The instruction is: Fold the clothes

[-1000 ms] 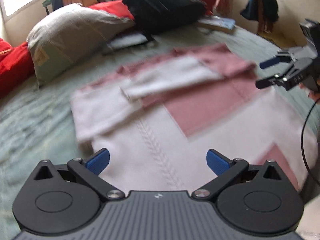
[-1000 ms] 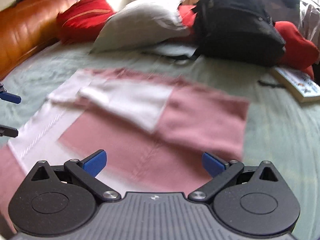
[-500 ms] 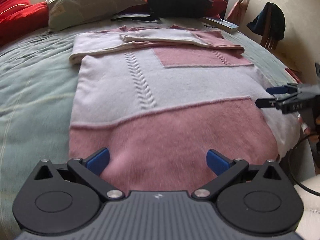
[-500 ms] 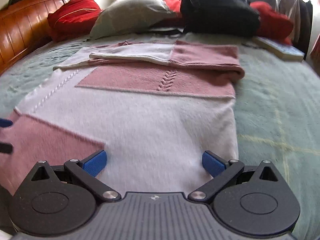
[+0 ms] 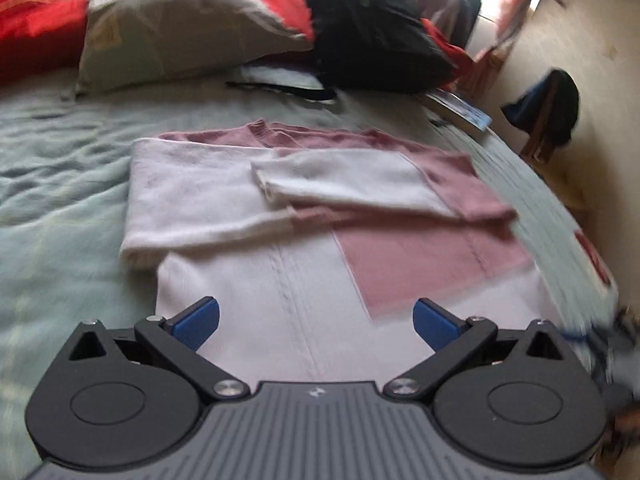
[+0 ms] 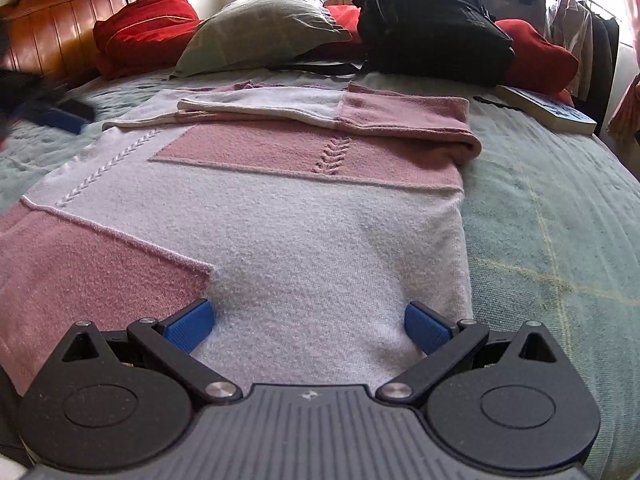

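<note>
A pink and white knit sweater (image 5: 280,312) lies flat on the green bedspread (image 5: 60,208), both sleeves folded across its chest (image 6: 280,110). My left gripper (image 5: 316,324) hovers open over the sweater's white lower part with nothing between its fingers. In the right wrist view the sweater (image 6: 320,240) fills the foreground. My right gripper (image 6: 307,326) is open low over the white panel near the hem, close to the sweater's right side edge. The left gripper (image 6: 56,118) appears there as a dark blur with a blue pad at the far left, beside the sweater.
At the head of the bed lie a grey pillow (image 6: 264,36), red pillows (image 6: 148,28) and a black backpack (image 6: 432,24). A book (image 6: 548,112) rests at the right. A wooden headboard (image 6: 56,32) stands at the left. Dark clothes hang on a chair (image 5: 552,108).
The left gripper has swung from the pink hem band up and forward over the sweater's middle; its view is blurred. The right gripper has dropped lower toward the sweater's right hem area.
</note>
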Demonstrator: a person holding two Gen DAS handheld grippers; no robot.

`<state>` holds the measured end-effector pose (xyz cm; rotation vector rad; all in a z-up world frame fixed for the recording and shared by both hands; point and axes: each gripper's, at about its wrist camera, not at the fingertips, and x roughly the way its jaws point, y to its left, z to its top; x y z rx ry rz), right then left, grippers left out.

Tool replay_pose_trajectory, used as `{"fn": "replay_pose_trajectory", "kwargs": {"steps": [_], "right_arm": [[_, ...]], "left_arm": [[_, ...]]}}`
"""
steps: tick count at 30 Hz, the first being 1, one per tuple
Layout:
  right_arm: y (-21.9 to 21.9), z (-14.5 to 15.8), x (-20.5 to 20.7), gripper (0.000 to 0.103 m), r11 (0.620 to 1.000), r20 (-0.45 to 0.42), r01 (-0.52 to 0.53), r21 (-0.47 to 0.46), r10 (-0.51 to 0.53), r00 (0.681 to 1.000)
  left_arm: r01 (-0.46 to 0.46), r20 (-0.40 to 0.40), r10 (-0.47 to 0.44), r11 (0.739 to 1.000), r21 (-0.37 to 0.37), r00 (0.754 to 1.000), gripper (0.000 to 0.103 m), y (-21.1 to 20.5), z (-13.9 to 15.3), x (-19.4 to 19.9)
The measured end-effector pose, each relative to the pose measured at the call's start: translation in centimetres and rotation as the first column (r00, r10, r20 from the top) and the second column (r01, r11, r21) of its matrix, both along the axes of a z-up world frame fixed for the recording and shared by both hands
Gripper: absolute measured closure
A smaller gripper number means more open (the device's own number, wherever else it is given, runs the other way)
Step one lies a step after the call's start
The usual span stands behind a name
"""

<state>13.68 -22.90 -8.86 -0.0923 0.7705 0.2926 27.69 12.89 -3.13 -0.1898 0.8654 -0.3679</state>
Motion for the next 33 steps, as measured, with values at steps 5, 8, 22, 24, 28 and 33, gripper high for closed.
{"fn": "replay_pose_trajectory", "kwargs": {"steps": [5, 8, 22, 24, 28, 33], "right_arm": [[-0.2, -0.1, 0.1, 0.0, 1.0, 0.002, -0.01, 0.004, 0.01, 1.0], [-0.3, -0.1, 0.2, 0.0, 1.0, 0.002, -0.016, 0.007, 0.016, 1.0], [-0.1, -0.2, 0.0, 0.0, 1.0, 0.022, -0.006, 0.005, 0.006, 1.0], [-0.1, -0.2, 0.0, 0.0, 1.0, 0.021, -0.005, 0.005, 0.005, 1.0], [-0.2, -0.2, -0.1, 0.0, 1.0, 0.023, -0.007, 0.004, 0.007, 1.0], [-0.2, -0.2, -0.1, 0.0, 1.0, 0.024, -0.006, 0.004, 0.006, 1.0]], "left_arm": [[-0.084, -0.075, 0.075, 0.99, -0.118, 0.994, 0.001, 2.2, -3.1, 3.2], [-0.099, -0.071, 0.087, 0.977, -0.187, 0.994, 0.001, 3.8, -4.1, 2.6], [0.051, 0.019, -0.053, 0.997, 0.056, 0.998, 0.001, 0.2, 0.1, -5.6], [0.089, 0.004, -0.09, 0.99, 0.108, 0.996, 0.001, -0.6, -0.3, -7.2], [0.117, -0.05, -0.109, 0.975, 0.192, 0.993, 0.001, -0.8, -1.8, -11.7], [0.11, -0.095, -0.099, 0.987, 0.117, 0.991, 0.001, 0.2, -2.9, -18.7]]}}
